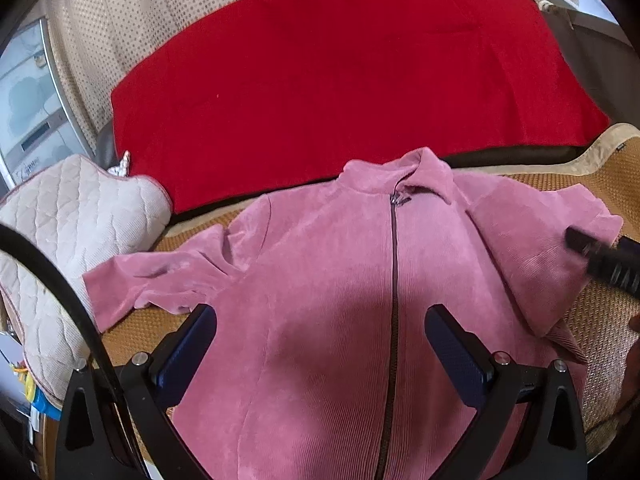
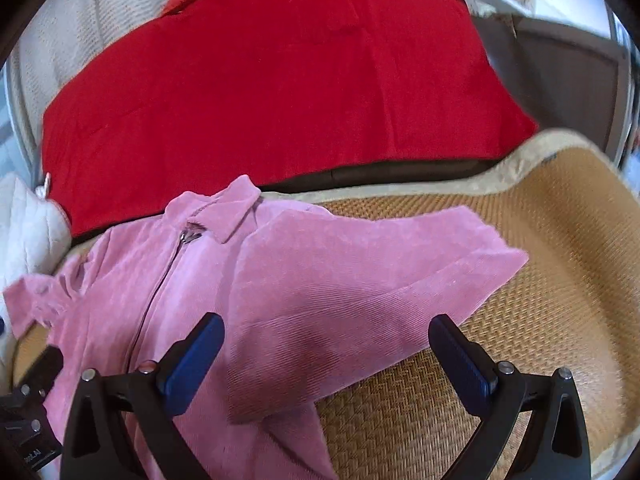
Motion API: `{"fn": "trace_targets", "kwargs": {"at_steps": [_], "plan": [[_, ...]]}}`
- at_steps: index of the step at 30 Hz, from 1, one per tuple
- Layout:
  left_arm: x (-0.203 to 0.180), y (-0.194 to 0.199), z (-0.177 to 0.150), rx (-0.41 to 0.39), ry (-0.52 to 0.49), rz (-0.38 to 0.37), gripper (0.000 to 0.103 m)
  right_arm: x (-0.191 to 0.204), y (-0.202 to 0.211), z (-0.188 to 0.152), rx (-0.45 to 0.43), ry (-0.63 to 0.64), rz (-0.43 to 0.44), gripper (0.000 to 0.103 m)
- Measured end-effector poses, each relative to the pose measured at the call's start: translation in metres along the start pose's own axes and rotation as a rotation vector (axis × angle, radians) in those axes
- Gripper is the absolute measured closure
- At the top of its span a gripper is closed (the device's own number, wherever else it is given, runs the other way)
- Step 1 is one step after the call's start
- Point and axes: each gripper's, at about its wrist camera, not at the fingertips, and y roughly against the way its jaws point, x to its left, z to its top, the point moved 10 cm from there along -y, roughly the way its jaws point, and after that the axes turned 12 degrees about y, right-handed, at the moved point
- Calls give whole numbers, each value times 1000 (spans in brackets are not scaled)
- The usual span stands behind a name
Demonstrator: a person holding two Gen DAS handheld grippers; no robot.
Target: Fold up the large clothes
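Note:
A pink corduroy zip jacket (image 1: 328, 280) lies face up on a woven straw mat (image 1: 608, 308), collar toward the red blanket. Its left sleeve (image 1: 152, 280) spreads out sideways. The right sleeve (image 2: 352, 280) lies folded inward over the chest. My left gripper (image 1: 320, 328) hovers open above the jacket's front, straddling the zipper (image 1: 394, 272). Over the folded right sleeve my right gripper (image 2: 326, 340) is open, holding nothing. The right gripper also shows as a black blurred tip (image 1: 600, 256) at the right edge of the left wrist view.
A red blanket (image 1: 340, 80) covers the couch back beyond the jacket. A quilted beige cushion (image 1: 68, 224) lies left of the jacket. Bare straw mat (image 2: 520, 320) stretches to the right, edged by a beige border (image 2: 500, 176).

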Motion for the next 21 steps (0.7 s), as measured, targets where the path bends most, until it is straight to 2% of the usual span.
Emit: {"fn": "trace_targets", "kwargs": {"at_steps": [5,10,12,17,18,20,21], "plan": [[5,-10,-5,21,10,2,0,-80,-29,-7,43,-261,0,0],[11,-13,-6,24,19,1,0,-126,-53,-10,51,-427,53,0],[15,-14,-6,25,26,2,0,-134,-63,-12,65,-459,69,5],[26,-16,-4,24,41,9,0,-140,-77,3,42,-440,36,9],[29,-16,-3,25,46,11,0,-141,-80,6,34,-427,9,17],[35,-17,-3,25,52,17,0,-138,-88,12,41,-384,-33,26],[37,-17,-2,25,55,18,0,-137,-91,14,40,-370,-46,36]]}}
